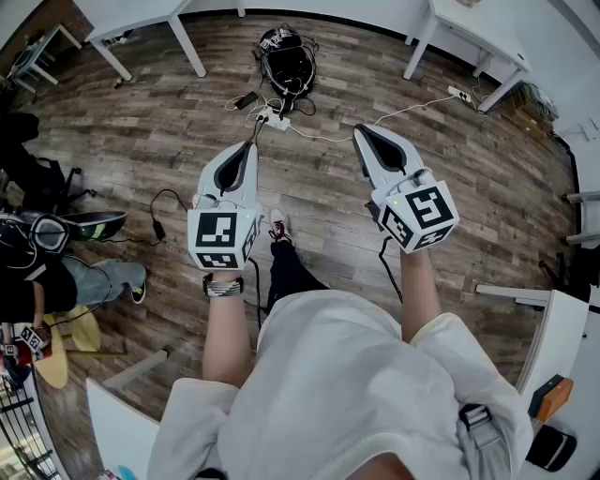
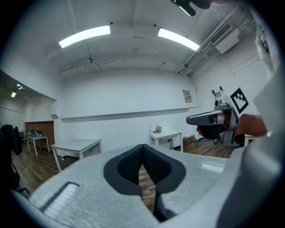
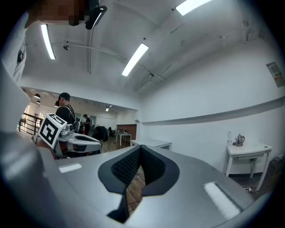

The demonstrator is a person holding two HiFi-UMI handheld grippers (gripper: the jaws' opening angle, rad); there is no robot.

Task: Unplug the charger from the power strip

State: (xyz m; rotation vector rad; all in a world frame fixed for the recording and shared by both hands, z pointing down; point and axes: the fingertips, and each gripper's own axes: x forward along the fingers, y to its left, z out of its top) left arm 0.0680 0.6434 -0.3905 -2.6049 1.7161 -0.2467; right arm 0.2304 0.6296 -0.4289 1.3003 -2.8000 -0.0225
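Observation:
A white power strip (image 1: 274,118) lies on the wooden floor ahead of me, with white and black cables running from it. The charger on it is too small to make out. Both grippers are held out level, well above the floor, with nothing in them. The left gripper (image 1: 251,146) points toward the strip, and its pads (image 2: 133,164) meet at the tip. The right gripper (image 1: 360,132) sits to the strip's right, its jaws closed together (image 3: 139,149). Each gripper shows in the other's view: the right gripper (image 2: 209,118) and the left gripper (image 3: 84,142).
A black bag (image 1: 286,58) sits just beyond the strip. White tables (image 1: 141,14) stand at the far left and at the far right (image 1: 478,33). A second strip (image 1: 459,94) lies by the right table. A seated person (image 1: 47,277) and a black cable (image 1: 159,225) are on the left.

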